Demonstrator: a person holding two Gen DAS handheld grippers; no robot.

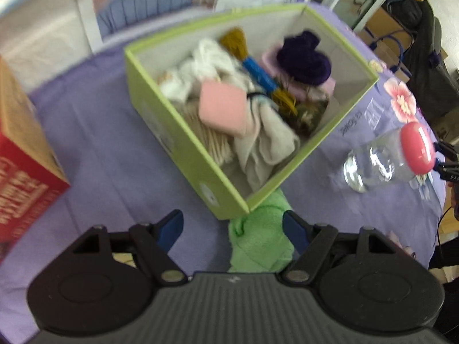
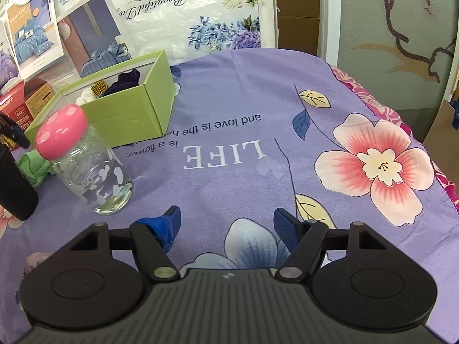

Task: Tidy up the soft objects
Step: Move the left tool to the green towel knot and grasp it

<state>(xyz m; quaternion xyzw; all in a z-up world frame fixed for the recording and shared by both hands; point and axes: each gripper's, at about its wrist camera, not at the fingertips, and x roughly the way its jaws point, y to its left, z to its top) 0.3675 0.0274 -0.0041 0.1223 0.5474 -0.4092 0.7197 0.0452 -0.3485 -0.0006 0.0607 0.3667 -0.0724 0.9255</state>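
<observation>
A light green open box point(image 1: 183, 143) stands on the purple floral cloth and holds several soft things: a pink folded cloth point(image 1: 222, 109), white and beige cloths, a dark purple knit hat point(image 1: 304, 58) and yellow yarn. A green towel point(image 1: 259, 238) lies on the cloth just in front of the box's near corner. My left gripper point(image 1: 232, 226) is open above the towel, the towel lying by its right finger. My right gripper point(image 2: 226, 223) is open and empty over bare cloth. The box point(image 2: 126, 111) and towel point(image 2: 33, 167) show far left in the right wrist view.
A clear glass jar with a pink mushroom lid point(image 2: 86, 160) stands right of the box; it also shows in the left wrist view point(image 1: 387, 160). A red and tan carton point(image 1: 20, 154) stands at the left. A black object point(image 2: 14, 183) is beside the jar.
</observation>
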